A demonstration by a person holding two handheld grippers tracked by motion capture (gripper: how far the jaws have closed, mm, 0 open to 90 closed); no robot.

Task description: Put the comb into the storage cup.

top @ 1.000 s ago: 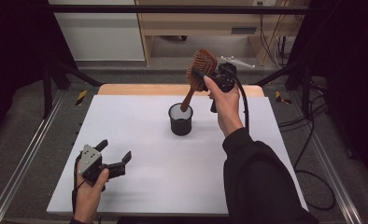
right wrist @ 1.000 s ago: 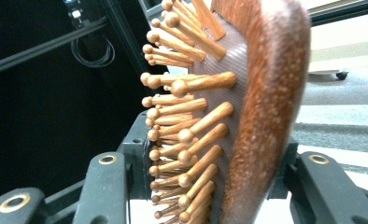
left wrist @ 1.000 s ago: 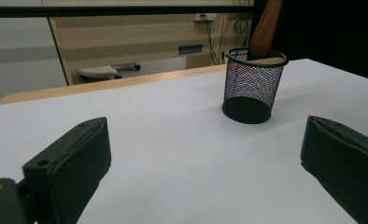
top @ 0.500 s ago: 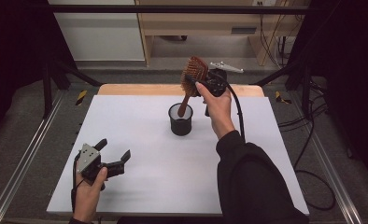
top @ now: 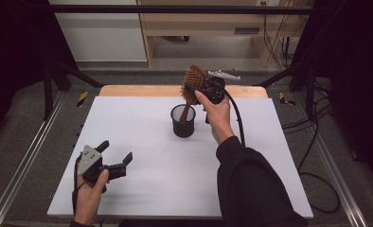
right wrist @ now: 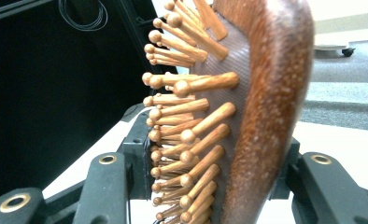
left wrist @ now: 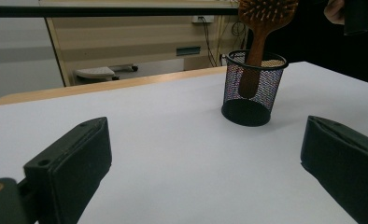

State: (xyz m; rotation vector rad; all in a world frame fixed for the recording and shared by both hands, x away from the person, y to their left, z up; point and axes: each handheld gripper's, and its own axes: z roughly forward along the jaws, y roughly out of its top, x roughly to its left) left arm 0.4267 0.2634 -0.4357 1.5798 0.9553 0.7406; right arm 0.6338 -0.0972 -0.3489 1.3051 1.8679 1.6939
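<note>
High view: the right gripper (top: 199,88) clamps the head of the brush (top: 192,81), whose handle tip stands inside the mesh cup (top: 183,121). The cup sits mid-worktop (top: 128,118), toward the far edge. The left gripper (top: 112,158) rests near the front left corner, jaws spread wide and holding nothing. Bare surface surrounds the cup on all sides; the wooden far edge lies just behind it.

Left gripper view: the brush handle (left wrist: 252,65) leans against the cup rim (left wrist: 254,55), tilted, its tip not yet at the base. Open worktop separates this gripper from the cup.

Right gripper view: the jaws grip the brush head (right wrist: 247,116) across bristle side and back at about half opening. The bristles (right wrist: 191,116) give an uneven seat.

Risks, judged:
- Side load on the rim from the tilted handle may tip the light cup or slide it toward the far edge.
- The head may rotate in the grip, since the bristles yield.
- Release from this height may rock the top-heavy brush and upset the cup.
</note>
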